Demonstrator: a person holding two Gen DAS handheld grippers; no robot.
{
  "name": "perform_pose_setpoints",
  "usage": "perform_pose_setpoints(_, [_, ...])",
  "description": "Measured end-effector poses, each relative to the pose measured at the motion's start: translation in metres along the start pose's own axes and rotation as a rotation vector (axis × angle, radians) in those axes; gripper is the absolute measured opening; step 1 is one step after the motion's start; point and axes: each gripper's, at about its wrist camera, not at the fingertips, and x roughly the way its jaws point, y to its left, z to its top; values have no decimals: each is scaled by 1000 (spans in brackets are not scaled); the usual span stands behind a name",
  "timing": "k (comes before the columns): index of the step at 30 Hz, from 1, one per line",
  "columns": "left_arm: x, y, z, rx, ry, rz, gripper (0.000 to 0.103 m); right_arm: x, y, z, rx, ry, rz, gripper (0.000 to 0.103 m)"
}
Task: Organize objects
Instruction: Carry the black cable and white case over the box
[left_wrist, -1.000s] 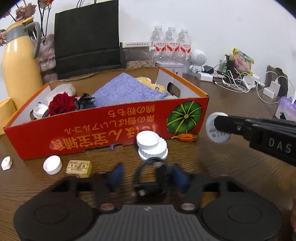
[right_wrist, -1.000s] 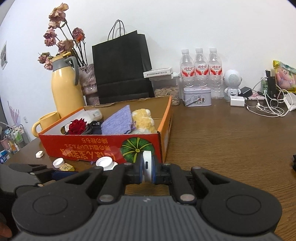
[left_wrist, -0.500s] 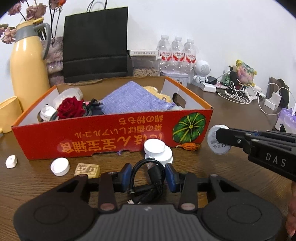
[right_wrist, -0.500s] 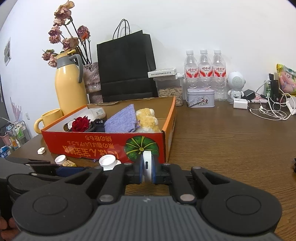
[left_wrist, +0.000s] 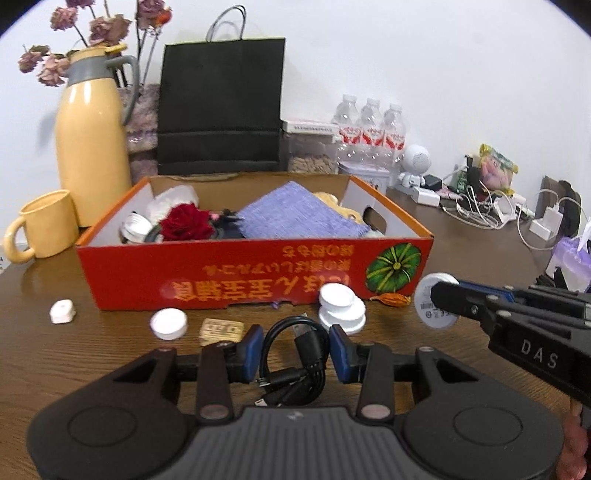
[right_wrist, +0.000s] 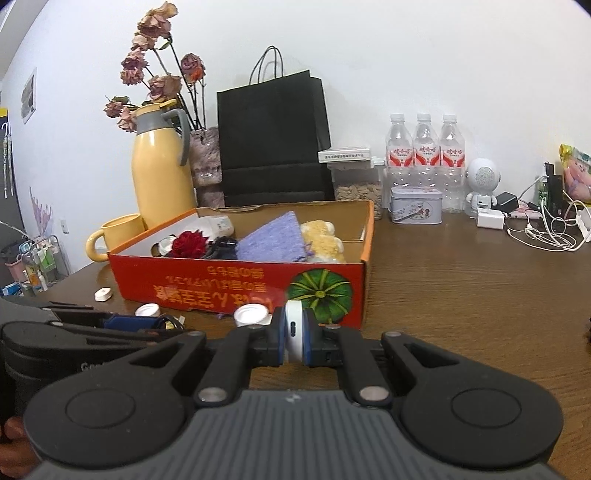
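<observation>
A red cardboard box (left_wrist: 229, 280) stands on the wooden table and holds a red rose (left_wrist: 186, 223), a purple cloth (left_wrist: 299, 218) and a plush toy. My left gripper (left_wrist: 295, 350) is shut on a coiled black cable (left_wrist: 295, 363), held above the table in front of the box. My right gripper (right_wrist: 294, 332) is shut on a white round disc (right_wrist: 294, 328), which also shows in the left wrist view (left_wrist: 428, 306) at the box's right front corner.
White caps (left_wrist: 341, 302), a lone cap (left_wrist: 168, 324), a small tan packet (left_wrist: 221, 330), a white clip (left_wrist: 62, 312) and a dried orange pod (left_wrist: 391, 300) lie before the box. Yellow jug (left_wrist: 92, 155), mug (left_wrist: 40, 225), black bag, bottles and chargers stand behind.
My left gripper has risen with the black cable, so the table items sit lower and farther off. My right gripper has lifted slightly with the disc.
</observation>
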Motion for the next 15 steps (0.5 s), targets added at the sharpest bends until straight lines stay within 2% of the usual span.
perform_pose_setpoints(8, [-22, 21, 18, -12, -64, 18, 37, 2, 28, 9, -29, -11, 16, 10])
perform_pose_setpoints(15, [-26, 37, 42, -17, -118, 29, 37, 15, 49, 31, -51, -40, 29, 10])
